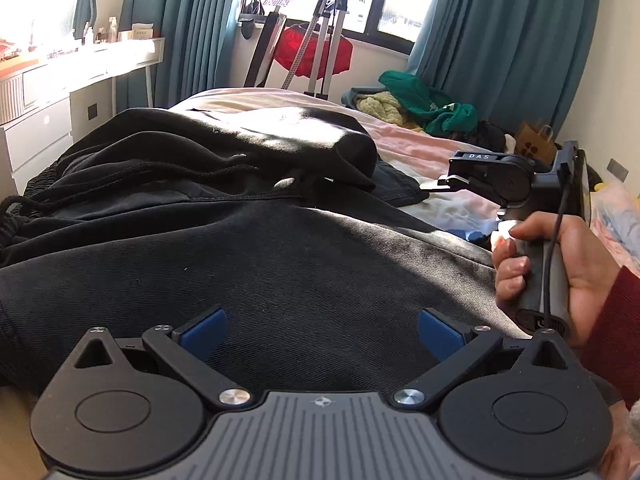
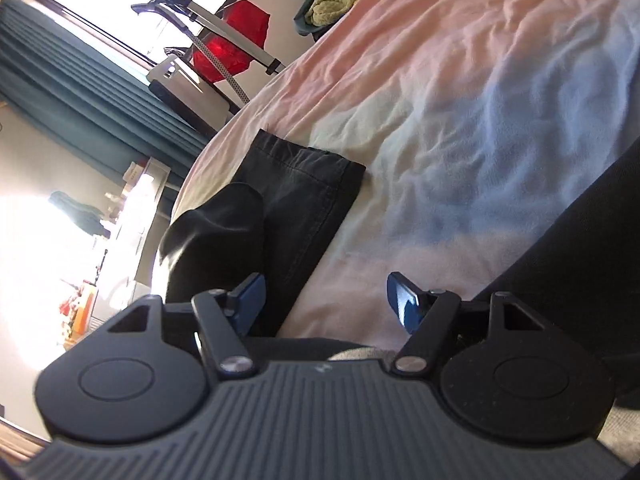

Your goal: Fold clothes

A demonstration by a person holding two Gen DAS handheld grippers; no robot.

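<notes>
Left wrist view: left claw [image 1: 322,330] hangs wide open, empty, over black trousers [image 1: 240,248] lying lengthwise on the bed [image 1: 432,148], legs toward the window. Right wrist view: right claw [image 2: 324,300] gapes empty beside the hem, over the sheet.

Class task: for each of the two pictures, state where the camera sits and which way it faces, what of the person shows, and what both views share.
Left wrist: on the left gripper, jaws open, facing the window over the black trousers; the right hand shows.
Right wrist: on the right gripper, rolled sideways, jaws open, facing across the bedsheet; no hand shows.
Shared: trousers, red garment, green clothes.
</notes>
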